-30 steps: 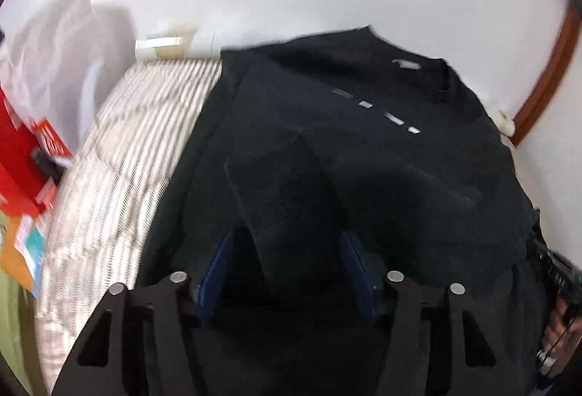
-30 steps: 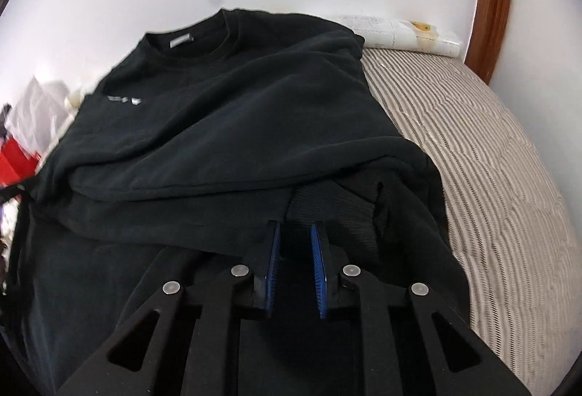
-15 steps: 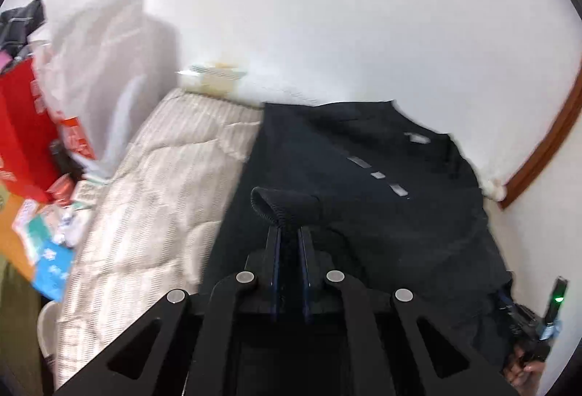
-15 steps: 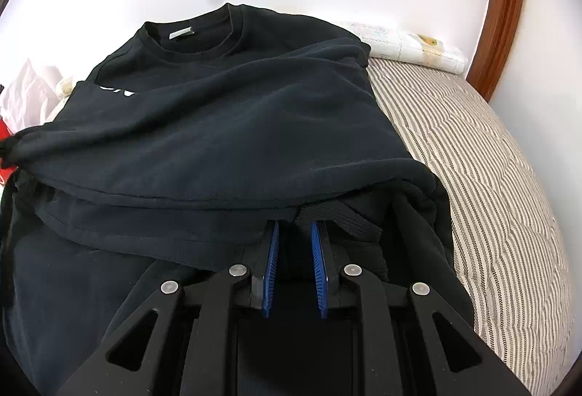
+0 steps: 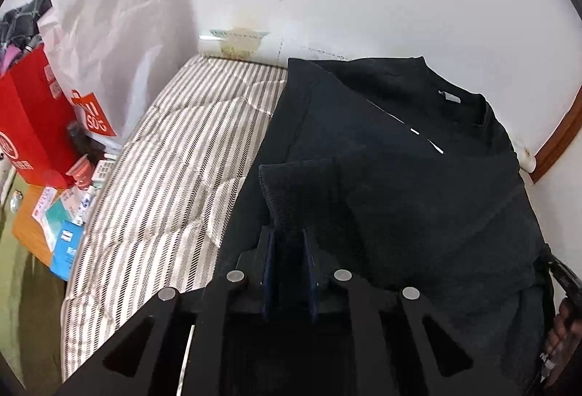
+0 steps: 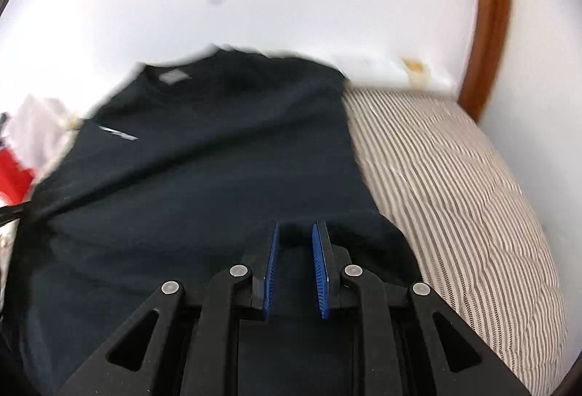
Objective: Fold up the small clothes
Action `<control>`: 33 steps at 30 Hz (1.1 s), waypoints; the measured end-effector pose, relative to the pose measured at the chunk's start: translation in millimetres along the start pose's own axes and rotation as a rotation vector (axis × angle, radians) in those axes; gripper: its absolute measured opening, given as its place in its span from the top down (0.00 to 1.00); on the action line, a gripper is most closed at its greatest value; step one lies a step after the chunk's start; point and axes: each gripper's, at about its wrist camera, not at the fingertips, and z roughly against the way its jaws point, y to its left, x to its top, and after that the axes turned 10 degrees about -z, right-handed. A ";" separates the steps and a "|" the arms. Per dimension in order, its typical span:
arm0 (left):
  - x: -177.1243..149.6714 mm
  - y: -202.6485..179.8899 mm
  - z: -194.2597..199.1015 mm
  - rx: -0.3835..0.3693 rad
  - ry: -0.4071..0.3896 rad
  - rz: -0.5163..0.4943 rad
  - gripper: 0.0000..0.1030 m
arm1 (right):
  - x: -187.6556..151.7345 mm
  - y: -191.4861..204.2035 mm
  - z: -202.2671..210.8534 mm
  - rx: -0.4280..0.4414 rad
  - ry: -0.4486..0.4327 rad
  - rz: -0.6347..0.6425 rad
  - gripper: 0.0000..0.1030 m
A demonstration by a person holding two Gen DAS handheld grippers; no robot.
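Note:
A black sweatshirt (image 5: 418, 159) lies on a striped mattress (image 5: 174, 159), collar towards the wall. In the left wrist view its ribbed sleeve cuff (image 5: 298, 185) stands up between the blue pads of my left gripper (image 5: 288, 234). The jaws are opening slightly but the pads still pinch the cuff. In the blurred right wrist view my right gripper (image 6: 296, 227) is shut on a black fold of the sweatshirt (image 6: 218, 159) near its right edge, beside the bare mattress (image 6: 454, 178).
A red bag (image 5: 32, 127), a white plastic bag (image 5: 109, 50) and small packets on a wooden table (image 5: 62, 214) crowd the bed's left side. A wooden frame (image 6: 487, 14) rises at the right by the white wall. A hand (image 5: 563, 323) shows at the right edge.
The left jaws went from wide apart around the cuff to closed on it, then lifted it. The right gripper kept its hold and moved, blurring its view.

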 end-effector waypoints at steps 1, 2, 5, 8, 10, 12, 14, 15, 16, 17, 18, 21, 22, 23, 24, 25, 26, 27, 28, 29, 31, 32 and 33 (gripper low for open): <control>-1.0 -1.3 3.0 0.003 -0.005 -0.006 0.86 | 0.6 -2.8 -7.8 -0.012 0.023 -0.007 0.82; -2.2 -3.2 6.7 0.007 -0.008 -0.013 0.86 | -0.8 -5.5 -14.5 -0.015 0.049 -0.015 0.83; -7.1 -7.6 18.3 0.023 -0.022 -0.024 0.86 | -4.3 -6.4 -0.4 -0.030 0.022 -0.019 0.82; -13.0 -13.3 31.1 0.028 -0.032 -0.041 0.86 | -8.9 -6.0 23.1 -0.059 -0.021 -0.012 0.82; -18.4 -18.4 42.2 0.054 -0.049 -0.058 0.86 | -13.0 -9.2 42.0 -0.047 -0.037 -0.015 0.82; -24.3 -23.4 53.6 0.068 -0.060 -0.073 0.86 | -18.6 -12.6 58.2 -0.032 -0.057 -0.009 0.82; -31.8 -27.3 65.0 0.067 -0.068 -0.082 0.86 | -26.4 -15.3 75.3 -0.059 -0.087 0.012 0.82; -36.1 -29.1 70.6 0.064 -0.072 -0.086 0.86 | -29.0 -17.3 80.5 -0.070 -0.094 0.014 0.82; -39.8 -30.3 74.8 0.063 -0.075 -0.088 0.85 | -32.6 -20.3 86.7 -0.076 -0.100 0.013 0.82; -44.8 -31.7 79.5 0.061 -0.077 -0.089 0.85 | -35.8 -23.4 90.4 -0.075 -0.099 0.010 0.82; -49.9 -32.3 83.1 0.056 -0.075 -0.090 0.78 | -41.0 -28.5 94.6 -0.068 -0.085 0.001 0.82; -66.5 -31.6 88.6 0.017 -0.045 -0.088 0.63 | -54.1 -43.8 99.0 -0.039 -0.035 -0.034 0.82; -74.2 -30.2 90.8 0.005 -0.038 -0.079 0.63 | -60.5 -50.0 100.2 -0.029 -0.013 -0.044 0.82; -83.0 -28.5 93.2 0.003 -0.035 -0.070 0.63 | -67.7 -56.2 101.3 -0.017 0.008 -0.050 0.81; -91.0 -27.1 95.2 0.007 -0.032 -0.066 0.63 | -74.0 -61.3 102.7 -0.008 0.024 -0.052 0.80; -99.1 -25.4 96.6 0.011 -0.027 -0.066 0.60 | -81.1 -66.8 104.8 0.001 0.037 -0.057 0.74; -108.7 -22.6 98.4 0.012 -0.022 -0.064 0.57 | -87.5 -71.7 106.5 0.011 0.047 -0.064 0.70; -116.6 -19.8 100.0 0.008 -0.023 -0.056 0.50 | -94.7 -76.8 109.2 0.029 0.053 -0.071 0.61; -126.7 -15.6 102.2 -0.002 -0.024 -0.051 0.46 | -101.4 -81.1 112.6 0.050 0.055 -0.076 0.53; -132.5 -13.5 103.4 -0.011 -0.022 -0.049 0.45 | -108.0 -83.7 116.0 0.062 0.053 -0.075 0.51; -145.0 -8.5 105.1 -0.024 -0.013 -0.038 0.44 | -117.4 -85.6 120.2 0.063 0.046 -0.059 0.45; -152.4 -5.6 104.9 -0.033 -0.002 -0.028 0.43 | -123.1 -84.8 121.9 0.053 0.040 -0.040 0.44; -159.5 -3.3 104.4 -0.045 0.012 -0.023 0.43 | -127.4 -84.6 122.8 0.035 0.034 -0.028 0.42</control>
